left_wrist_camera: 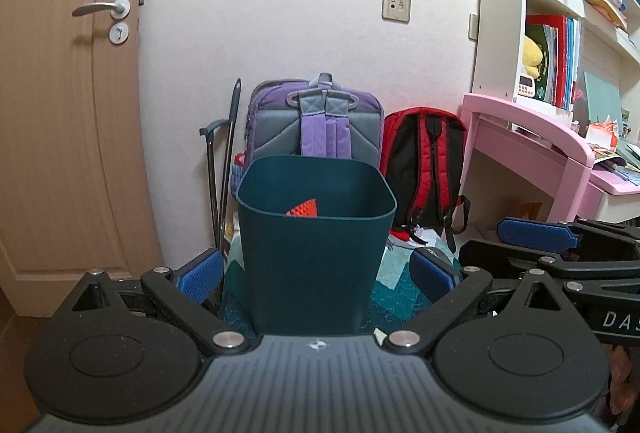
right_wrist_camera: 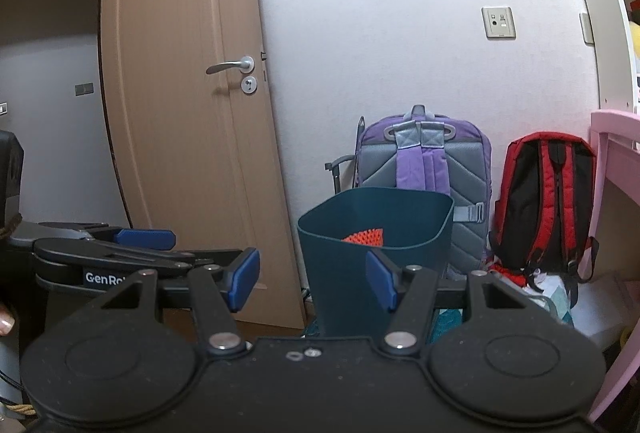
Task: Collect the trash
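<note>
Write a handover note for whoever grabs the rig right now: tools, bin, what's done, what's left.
Left tool: open, empty, straddling the dark teal bin without touching it.
Right tool: open, empty, aimed just left of the bin.
Bin stands upright on the patterned mat, in front of the purple backpack; red backpack to its right.
Done: one orange studded piece already lies inside the bin.
Left: crumpled white paper sits on the floor at the red backpack's foot; probably next to collect. Other trash may be out of view.

bin (left_wrist_camera: 316,253) mouth open, backpacks (left_wrist_camera: 316,121) behind
</note>
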The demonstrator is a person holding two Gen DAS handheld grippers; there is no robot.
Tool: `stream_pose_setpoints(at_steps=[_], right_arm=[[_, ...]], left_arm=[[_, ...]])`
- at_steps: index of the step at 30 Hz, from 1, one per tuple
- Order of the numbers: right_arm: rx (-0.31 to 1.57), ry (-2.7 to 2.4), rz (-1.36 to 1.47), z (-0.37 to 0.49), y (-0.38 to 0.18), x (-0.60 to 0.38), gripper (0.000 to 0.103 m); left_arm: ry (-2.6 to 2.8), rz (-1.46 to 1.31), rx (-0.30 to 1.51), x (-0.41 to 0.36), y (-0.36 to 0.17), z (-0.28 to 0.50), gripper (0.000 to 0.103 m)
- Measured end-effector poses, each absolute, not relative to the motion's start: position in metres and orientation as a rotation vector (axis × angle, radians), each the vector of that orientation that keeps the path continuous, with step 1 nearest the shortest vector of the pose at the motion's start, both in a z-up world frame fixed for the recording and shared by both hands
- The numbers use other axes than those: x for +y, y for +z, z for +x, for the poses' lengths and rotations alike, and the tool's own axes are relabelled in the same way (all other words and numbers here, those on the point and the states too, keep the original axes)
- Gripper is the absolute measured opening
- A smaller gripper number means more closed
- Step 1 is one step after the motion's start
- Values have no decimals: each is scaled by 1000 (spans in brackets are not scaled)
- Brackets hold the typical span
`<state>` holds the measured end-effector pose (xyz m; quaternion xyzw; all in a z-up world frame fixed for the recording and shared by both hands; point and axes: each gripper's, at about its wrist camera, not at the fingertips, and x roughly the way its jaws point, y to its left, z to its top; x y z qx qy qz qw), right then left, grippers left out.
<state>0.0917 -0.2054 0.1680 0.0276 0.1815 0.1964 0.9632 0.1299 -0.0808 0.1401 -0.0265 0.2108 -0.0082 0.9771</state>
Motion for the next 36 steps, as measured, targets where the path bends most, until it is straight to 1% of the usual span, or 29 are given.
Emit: stream_pose_setpoints(at_steps=[9, 21, 36], right_arm=[[369, 386, 66, 80, 172, -203, 59], [301, 391, 31, 67, 199, -194, 59], [288, 376, 66, 62, 197, -202, 59]], left_arm=[[-19, -76, 425, -78, 140, 118, 100], [7, -76, 334, -79, 168, 99, 100], [5, -79, 331, -86, 171, 100, 100]])
